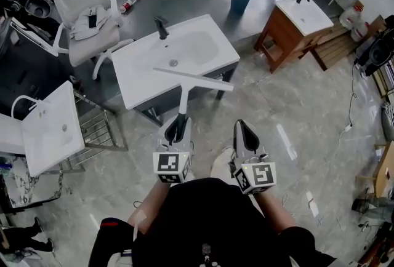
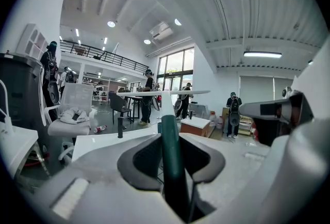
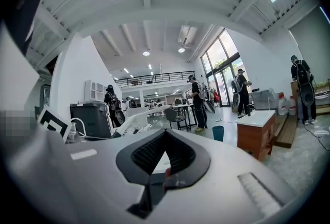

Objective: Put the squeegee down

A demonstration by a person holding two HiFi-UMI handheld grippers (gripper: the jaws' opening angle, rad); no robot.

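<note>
Left hand-held gripper [image 1: 178,126]: clamped on handle of white T-shaped squeegee [image 1: 191,78], blade aloft over front edge of white washbasin counter [image 1: 138,84]. Right hand-held gripper [image 1: 244,131]: closed, empty. Set-down and release outstanding.

The room is viewed steeply from head height, directly above the left gripper [image 1: 177,126] and the right gripper [image 1: 243,130]. Each gripper view is taken close behind its own jaws, facing roughly level. The wooden cabinet [image 1: 289,35] is shared by all three.
</note>
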